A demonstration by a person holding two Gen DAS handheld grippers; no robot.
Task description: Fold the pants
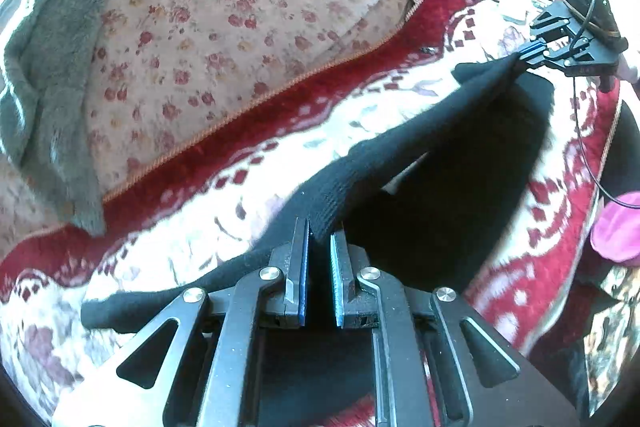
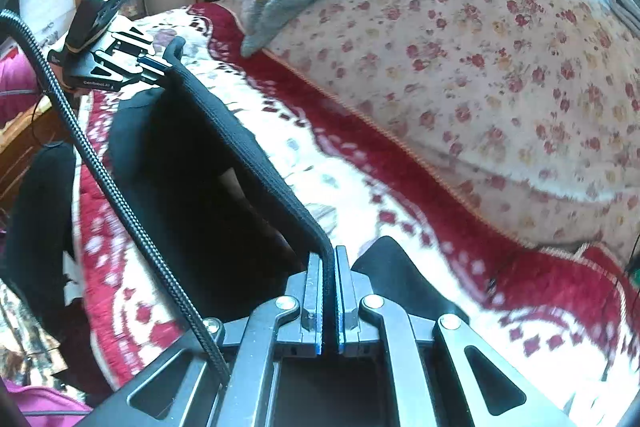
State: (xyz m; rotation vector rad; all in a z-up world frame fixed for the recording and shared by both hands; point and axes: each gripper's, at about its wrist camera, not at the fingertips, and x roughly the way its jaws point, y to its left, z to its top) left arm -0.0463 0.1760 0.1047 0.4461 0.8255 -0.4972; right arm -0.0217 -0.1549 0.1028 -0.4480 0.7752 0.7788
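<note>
Nearest in each wrist view, a gripper pinches the ribbed waistband of the black pants (image 1: 432, 187): the left gripper (image 1: 319, 259) bites one end of the band, though a gap shows between its pads behind the bite, and the right gripper (image 2: 329, 287) is pressed tight on the other end. The band runs taut between them above a red and white blanket (image 1: 248, 223) on the bed, the dark cloth hanging below. Beyond lies a floral quilt (image 2: 480, 59) with a grey blanket (image 1: 52, 79) at its far edge.
</note>
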